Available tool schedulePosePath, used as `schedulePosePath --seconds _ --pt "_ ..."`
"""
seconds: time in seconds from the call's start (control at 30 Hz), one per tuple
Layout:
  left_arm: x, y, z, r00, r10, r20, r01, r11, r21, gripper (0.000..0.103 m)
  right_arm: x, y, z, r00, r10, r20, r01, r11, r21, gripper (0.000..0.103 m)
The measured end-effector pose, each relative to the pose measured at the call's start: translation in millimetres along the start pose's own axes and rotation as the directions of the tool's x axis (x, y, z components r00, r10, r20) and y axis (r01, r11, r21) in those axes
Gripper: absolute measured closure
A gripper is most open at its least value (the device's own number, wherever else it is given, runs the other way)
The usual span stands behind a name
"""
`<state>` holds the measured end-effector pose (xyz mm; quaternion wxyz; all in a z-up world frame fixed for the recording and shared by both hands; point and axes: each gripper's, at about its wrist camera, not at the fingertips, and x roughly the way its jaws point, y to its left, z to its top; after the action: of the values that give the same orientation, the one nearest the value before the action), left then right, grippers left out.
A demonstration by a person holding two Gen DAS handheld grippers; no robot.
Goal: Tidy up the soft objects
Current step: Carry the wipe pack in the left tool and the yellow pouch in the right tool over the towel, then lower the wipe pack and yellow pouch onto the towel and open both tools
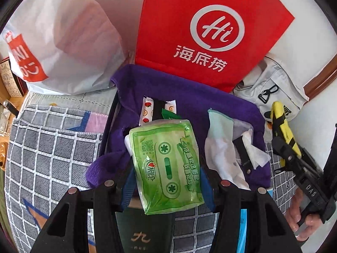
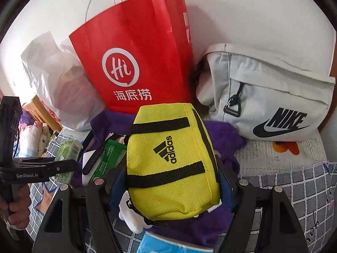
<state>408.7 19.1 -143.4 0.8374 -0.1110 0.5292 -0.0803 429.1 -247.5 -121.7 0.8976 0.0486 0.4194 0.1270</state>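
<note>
Checked bedcover (image 1: 52, 147), left tongs (image 1: 166, 181) pinching green tissue pack (image 1: 168, 168), right tongs (image 2: 172, 181) clamping yellow pouch (image 2: 170, 160).

Red paper bag (image 1: 210, 31) against the white wall (image 2: 252, 10), checked cloth (image 1: 52, 158) underneath.

Your green tissue pack (image 1: 166, 168) hides both left pads. The yellow pouch (image 2: 171, 162) covers the white object (image 2: 131, 217) beneath; it stays unidentifiable.

I find myself in a home, likely a bedroom: a checked quilt (image 1: 48, 147) under everyday shopping bags, a red paper bag (image 2: 137, 63) against a plain white wall (image 2: 252, 10), stuffed toys (image 2: 35, 132) nearby.
</note>
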Motion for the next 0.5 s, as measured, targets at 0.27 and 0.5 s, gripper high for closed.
schedulePosePath --seconds 0.27,0.5 --pt "28.7 -8.3 18.4 1.0 -0.006 -0.021 0.006 1.0 0.019 0.051 29.9 -5.1 -6.5 0.998 0.006 -0.065 -0.006 1.0 -0.003 0.029" --pt "51.6 -9.5 32.0 0.998 -0.021 -0.065 0.021 1.0 -0.003 0.051 50.6 -4.8 -12.6 0.993 0.002 -0.114 -0.005 1.0 -0.027 0.029"
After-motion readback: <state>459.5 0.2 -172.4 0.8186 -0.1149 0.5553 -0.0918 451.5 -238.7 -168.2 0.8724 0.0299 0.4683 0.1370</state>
